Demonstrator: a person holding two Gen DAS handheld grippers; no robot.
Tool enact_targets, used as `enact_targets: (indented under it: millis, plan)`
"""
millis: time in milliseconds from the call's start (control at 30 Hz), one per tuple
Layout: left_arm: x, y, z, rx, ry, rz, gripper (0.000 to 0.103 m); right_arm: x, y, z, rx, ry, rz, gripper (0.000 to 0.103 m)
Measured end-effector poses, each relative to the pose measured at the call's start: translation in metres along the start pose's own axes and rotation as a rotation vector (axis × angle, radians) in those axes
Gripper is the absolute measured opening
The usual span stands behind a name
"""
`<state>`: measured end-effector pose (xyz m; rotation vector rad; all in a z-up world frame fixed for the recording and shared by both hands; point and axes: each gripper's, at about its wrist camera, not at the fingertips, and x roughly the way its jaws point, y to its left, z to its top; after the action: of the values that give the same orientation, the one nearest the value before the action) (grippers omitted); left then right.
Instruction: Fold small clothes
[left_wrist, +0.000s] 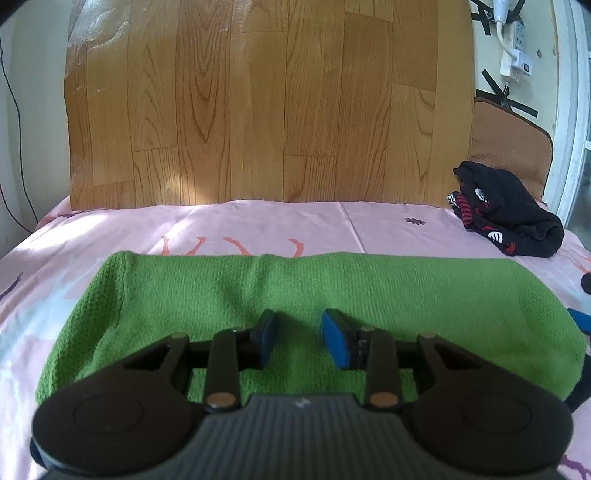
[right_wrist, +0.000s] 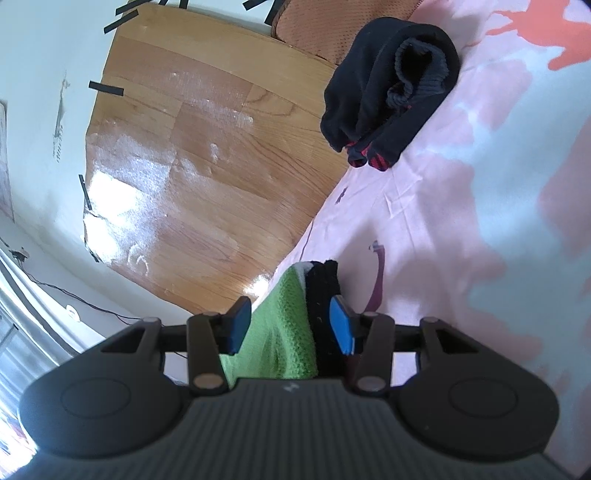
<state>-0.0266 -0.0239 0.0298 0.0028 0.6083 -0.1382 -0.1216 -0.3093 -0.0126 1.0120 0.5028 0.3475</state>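
A green knitted cloth (left_wrist: 332, 288) lies folded in a long band across the pink bedsheet (left_wrist: 258, 221). My left gripper (left_wrist: 297, 339) sits low over the band's near middle, its blue pads apart with only flat green cloth showing between them. In the right wrist view my right gripper (right_wrist: 290, 325) is rolled onto its side and shut on the green cloth's (right_wrist: 280, 347) end, where a black layer (right_wrist: 325, 288) lies against one pad. A blue fingertip (left_wrist: 580, 321) of the right gripper shows at the cloth's right end in the left wrist view.
A heap of black clothes with red and white marks (left_wrist: 509, 214) (right_wrist: 388, 85) lies at the bed's far right corner. A wooden headboard (left_wrist: 258, 110) stands behind the bed. A brown cushion (left_wrist: 509, 140) and a power strip (left_wrist: 517, 48) are on the right wall.
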Motion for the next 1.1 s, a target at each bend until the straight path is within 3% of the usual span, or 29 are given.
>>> enact_targets:
  millis: [967, 1100]
  plan:
    - [-0.003, 0.014, -0.002, -0.077, -0.012, -0.073, 0.033, 0.011, 0.026, -0.017, -0.179, 0.013, -0.170, 0.057]
    - [-0.003, 0.015, -0.002, -0.082, -0.013, -0.077, 0.033, 0.006, 0.032, -0.016, -0.180, 0.025, -0.204, 0.070]
